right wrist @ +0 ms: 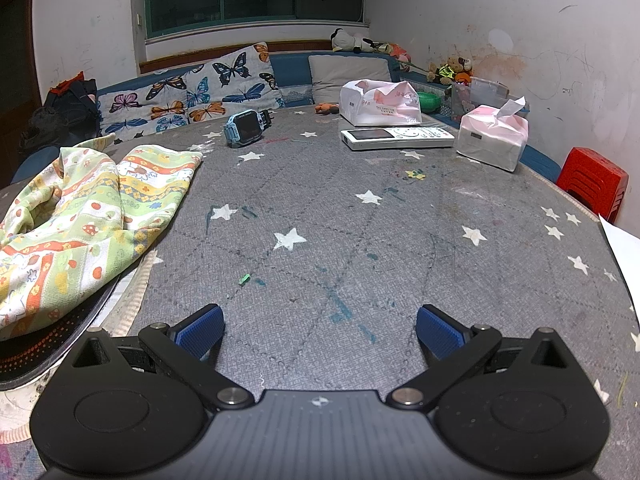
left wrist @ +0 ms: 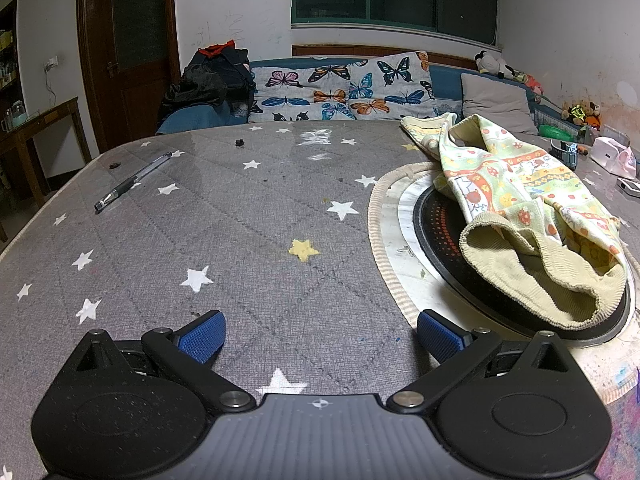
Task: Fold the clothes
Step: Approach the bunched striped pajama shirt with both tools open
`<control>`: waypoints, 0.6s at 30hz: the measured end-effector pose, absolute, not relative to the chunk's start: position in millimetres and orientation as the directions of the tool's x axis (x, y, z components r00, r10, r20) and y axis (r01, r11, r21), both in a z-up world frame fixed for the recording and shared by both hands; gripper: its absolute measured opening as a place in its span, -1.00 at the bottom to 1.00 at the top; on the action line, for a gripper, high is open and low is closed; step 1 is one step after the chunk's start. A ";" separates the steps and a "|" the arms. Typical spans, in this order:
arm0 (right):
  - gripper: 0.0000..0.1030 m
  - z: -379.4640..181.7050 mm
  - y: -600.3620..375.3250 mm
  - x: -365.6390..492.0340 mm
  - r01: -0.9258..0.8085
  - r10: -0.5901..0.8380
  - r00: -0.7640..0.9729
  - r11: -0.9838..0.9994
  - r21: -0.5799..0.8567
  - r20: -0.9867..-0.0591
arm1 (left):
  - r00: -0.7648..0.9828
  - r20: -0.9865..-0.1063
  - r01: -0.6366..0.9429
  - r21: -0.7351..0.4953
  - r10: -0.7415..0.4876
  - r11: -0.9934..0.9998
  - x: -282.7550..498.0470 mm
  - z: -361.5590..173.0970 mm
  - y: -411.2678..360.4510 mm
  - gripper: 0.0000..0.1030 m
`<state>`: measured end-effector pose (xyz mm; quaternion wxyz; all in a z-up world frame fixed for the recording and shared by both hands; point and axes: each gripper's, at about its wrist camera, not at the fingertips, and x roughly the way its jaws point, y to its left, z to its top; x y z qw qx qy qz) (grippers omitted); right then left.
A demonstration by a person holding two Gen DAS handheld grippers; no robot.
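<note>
A small crumpled garment (left wrist: 516, 204), pale green with orange and yellow stripes and beige ribbed cuffs, lies in a heap on the table's black round centre plate (left wrist: 448, 240). In the right wrist view the same garment (right wrist: 80, 216) spreads at the left. My left gripper (left wrist: 320, 338) is open low over the grey star-print tablecloth (left wrist: 248, 240), with the garment ahead to its right. My right gripper (right wrist: 320, 336) is open too, over bare cloth, with the garment to its left. Nothing is between either pair of blue pads.
A pen (left wrist: 134, 180) lies far left on the table. Far right stand a blue watch (right wrist: 246, 126), a white remote (right wrist: 396, 138), a tissue pack (right wrist: 494, 140) and a white bag (right wrist: 380, 102). A butterfly-cushioned sofa (left wrist: 332, 88) runs behind; a red stool (right wrist: 592, 180) stands at the right.
</note>
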<state>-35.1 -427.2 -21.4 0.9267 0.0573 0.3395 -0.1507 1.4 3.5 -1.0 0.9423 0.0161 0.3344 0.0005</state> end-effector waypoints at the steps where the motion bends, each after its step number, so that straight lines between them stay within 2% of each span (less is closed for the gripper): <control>1: 1.00 -20.5 -425.7 -36.7 0.311 -0.236 0.727 0.950 0.003 -0.645 | 0.776 -0.630 0.010 0.030 0.011 0.999 2.1 -1.6 5.5 1.00; 18: 1.00 -0.1 -395.1 -69.5 0.182 -0.140 0.773 0.983 0.005 -0.619 | 0.764 -0.643 -0.033 0.036 0.048 0.999 1.9 -4.2 11.1 1.00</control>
